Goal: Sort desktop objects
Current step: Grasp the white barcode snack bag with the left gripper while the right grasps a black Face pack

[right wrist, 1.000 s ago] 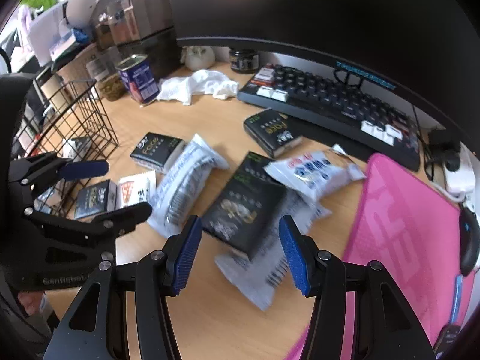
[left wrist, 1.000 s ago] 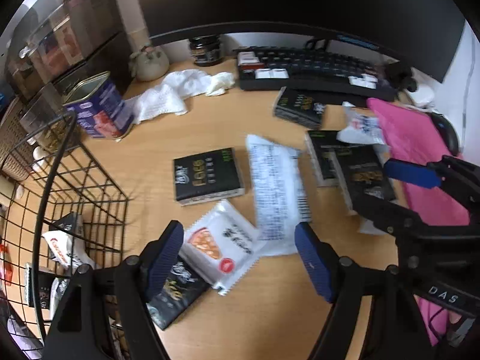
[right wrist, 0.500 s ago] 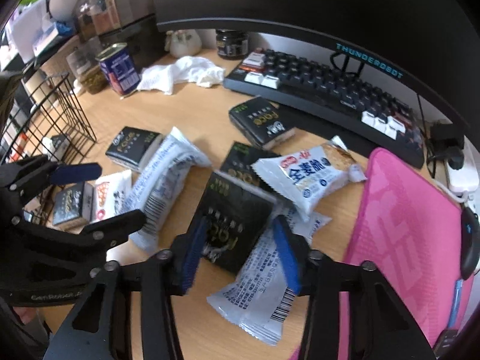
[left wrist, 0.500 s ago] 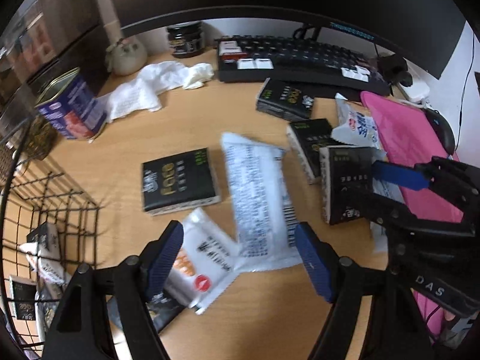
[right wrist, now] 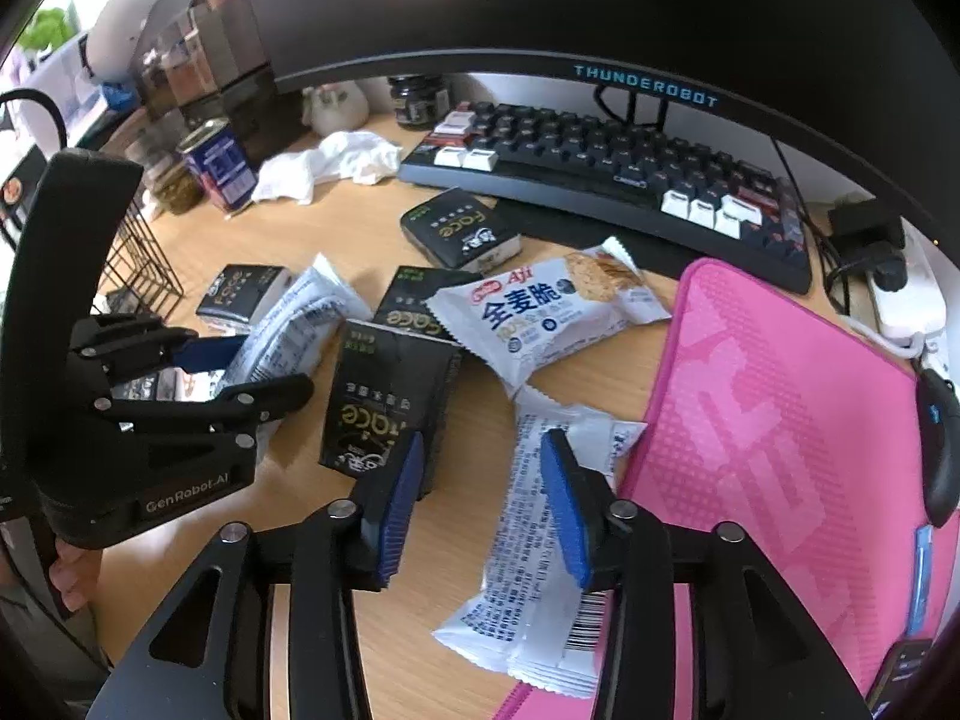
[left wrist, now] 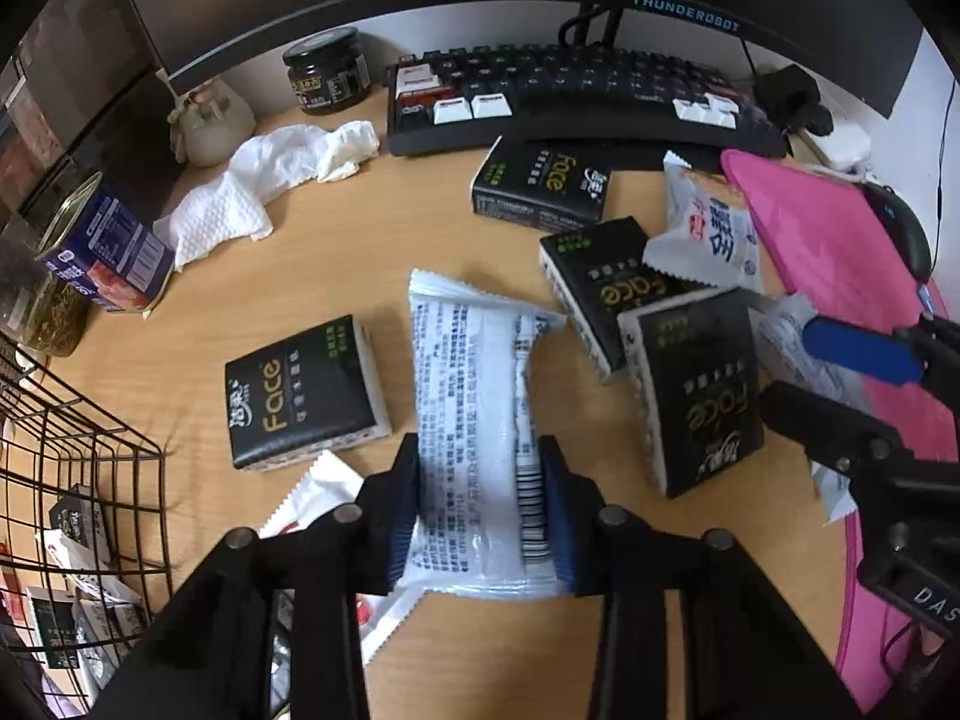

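Note:
My left gripper is closing, and its blue pads press both long sides of a white snack packet that lies print-side up on the wooden desk. The right wrist view shows this left gripper on the packet. My right gripper is opening. Only bare desk and the edge of a barcode packet lie between its pads. A black Face tissue pack stands tilted on edge just left of its left finger. Three more black packs and an Aji cracker packet lie around.
A black wire basket at the left holds several packets. A keyboard and monitor stand at the back, with a pink mat and mouse to the right. A tin can, crumpled tissue and jar sit at back left.
My left jaws went from wide open to closed on the white packet as the hand came forward and down. The black pack by my right gripper was tipped up onto its edge.

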{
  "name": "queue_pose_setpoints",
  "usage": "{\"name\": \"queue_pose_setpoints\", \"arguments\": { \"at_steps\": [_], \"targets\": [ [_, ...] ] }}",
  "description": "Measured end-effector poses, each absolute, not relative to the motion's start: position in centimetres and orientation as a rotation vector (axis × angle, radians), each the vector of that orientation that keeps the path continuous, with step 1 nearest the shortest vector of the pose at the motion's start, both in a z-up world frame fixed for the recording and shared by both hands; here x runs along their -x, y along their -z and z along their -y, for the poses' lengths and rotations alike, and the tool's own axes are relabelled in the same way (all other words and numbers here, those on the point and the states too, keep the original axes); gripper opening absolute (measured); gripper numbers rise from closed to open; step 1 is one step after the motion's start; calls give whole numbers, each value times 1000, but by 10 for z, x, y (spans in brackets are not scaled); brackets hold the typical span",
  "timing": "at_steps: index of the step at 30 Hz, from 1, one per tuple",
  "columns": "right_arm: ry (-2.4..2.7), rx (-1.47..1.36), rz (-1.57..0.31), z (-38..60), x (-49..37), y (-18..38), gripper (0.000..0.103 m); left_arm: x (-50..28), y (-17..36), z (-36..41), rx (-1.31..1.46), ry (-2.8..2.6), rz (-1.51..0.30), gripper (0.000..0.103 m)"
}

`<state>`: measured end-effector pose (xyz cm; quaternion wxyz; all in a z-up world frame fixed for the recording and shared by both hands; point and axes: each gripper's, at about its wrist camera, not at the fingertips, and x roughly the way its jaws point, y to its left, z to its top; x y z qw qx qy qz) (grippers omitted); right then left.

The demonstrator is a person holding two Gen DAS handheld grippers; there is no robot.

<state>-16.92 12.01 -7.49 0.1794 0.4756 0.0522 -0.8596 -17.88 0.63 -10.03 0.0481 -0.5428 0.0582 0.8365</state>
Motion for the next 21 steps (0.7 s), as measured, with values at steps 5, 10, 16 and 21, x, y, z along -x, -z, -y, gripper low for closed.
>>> {"name": "queue_pose_setpoints", "arguments": {
  "at_steps": [5, 10, 16, 21],
  "targets": [
    [2404, -1334, -139, -102, 169, 76, 52, 171, 94, 13, 1660, -2563, -127, 41],
    [2387, -1344, -159, -76, 174, 84, 56, 162, 90, 30, 1662, -2567, -86, 41],
    [2382, -1414, -200, -65, 180, 94, 47, 155, 90, 37, 1665, -2578, -99, 40],
    [2404, -1401, -210, -70, 172, 85, 47, 149, 82, 34, 1639, -2588, -110, 40]
  ]
}}
